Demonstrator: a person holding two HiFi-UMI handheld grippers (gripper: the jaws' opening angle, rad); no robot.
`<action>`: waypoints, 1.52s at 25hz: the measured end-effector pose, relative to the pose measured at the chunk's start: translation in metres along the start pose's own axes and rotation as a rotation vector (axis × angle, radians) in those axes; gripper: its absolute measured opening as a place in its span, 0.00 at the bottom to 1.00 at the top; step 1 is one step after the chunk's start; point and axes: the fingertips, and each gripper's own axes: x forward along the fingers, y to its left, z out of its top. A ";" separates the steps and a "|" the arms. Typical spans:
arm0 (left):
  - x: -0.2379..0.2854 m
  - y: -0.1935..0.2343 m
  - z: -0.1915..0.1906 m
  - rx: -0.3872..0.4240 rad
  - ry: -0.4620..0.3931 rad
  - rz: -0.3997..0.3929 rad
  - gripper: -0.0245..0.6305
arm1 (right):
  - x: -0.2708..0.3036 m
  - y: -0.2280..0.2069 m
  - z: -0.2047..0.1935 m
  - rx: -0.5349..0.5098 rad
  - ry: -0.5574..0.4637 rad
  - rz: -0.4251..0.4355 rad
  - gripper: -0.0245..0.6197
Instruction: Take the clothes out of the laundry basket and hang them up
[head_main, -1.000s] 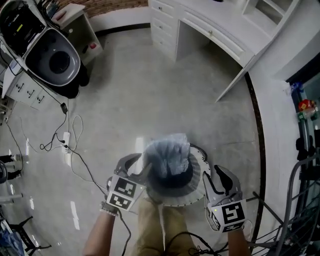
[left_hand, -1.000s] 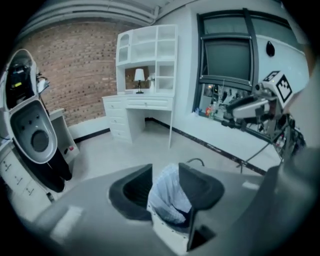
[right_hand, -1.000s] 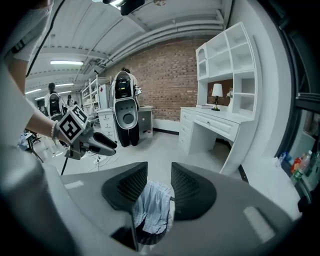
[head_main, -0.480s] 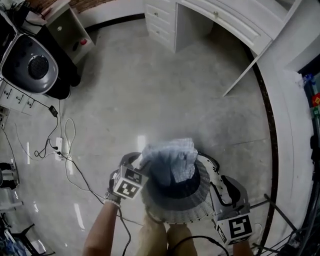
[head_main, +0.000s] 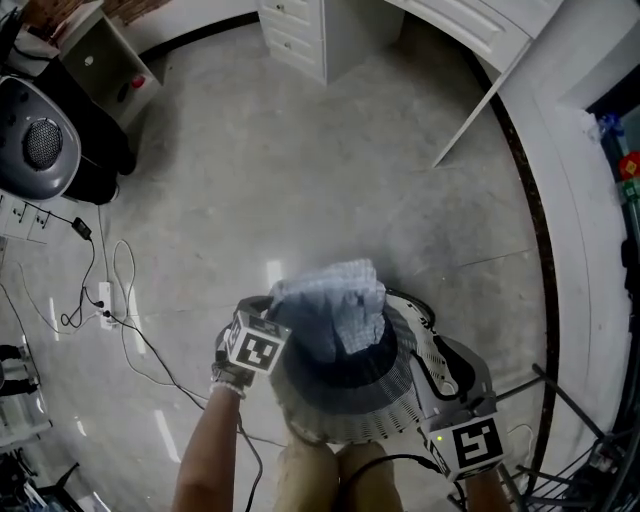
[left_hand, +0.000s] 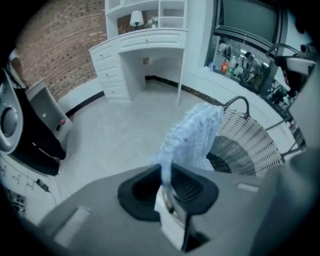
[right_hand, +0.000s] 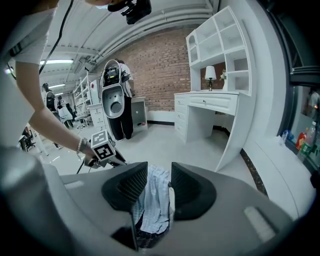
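Observation:
A white slatted laundry basket (head_main: 335, 428) stands on the floor by the person's legs. A light blue garment (head_main: 335, 305) rises out of it, with dark clothes below. My left gripper (head_main: 272, 312) is at the garment's left edge. In the left gripper view its jaws are closing, and the pale fabric (left_hand: 192, 137) runs down between them at the left gripper (left_hand: 167, 177) and is pinched. My right gripper (head_main: 440, 362) hovers at the basket's right rim. In the right gripper view the right gripper (right_hand: 159, 182) has its jaws apart, and the garment (right_hand: 155, 197) shows in the gap, untouched.
A white desk with drawers (head_main: 295, 25) stands at the far side, its slanted leg (head_main: 480, 110) near the curved dark floor strip. At far left is a black-and-grey machine (head_main: 45, 145), with cables (head_main: 110, 290) on the floor. A metal rack (head_main: 575, 430) is at the right.
My left gripper has moved up to the garment's left edge and its jaws have come together on the fabric. My right gripper has slid lower and to the right beside the basket.

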 end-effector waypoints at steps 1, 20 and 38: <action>-0.003 0.000 0.001 -0.001 -0.008 0.001 0.12 | -0.002 0.001 0.003 0.003 -0.002 -0.004 0.25; -0.273 -0.036 0.163 0.211 -0.353 0.040 0.07 | -0.117 -0.001 0.123 -0.050 -0.067 -0.074 0.25; -0.551 -0.102 0.291 0.503 -0.675 0.163 0.07 | -0.147 0.054 0.218 -0.155 -0.137 0.030 0.35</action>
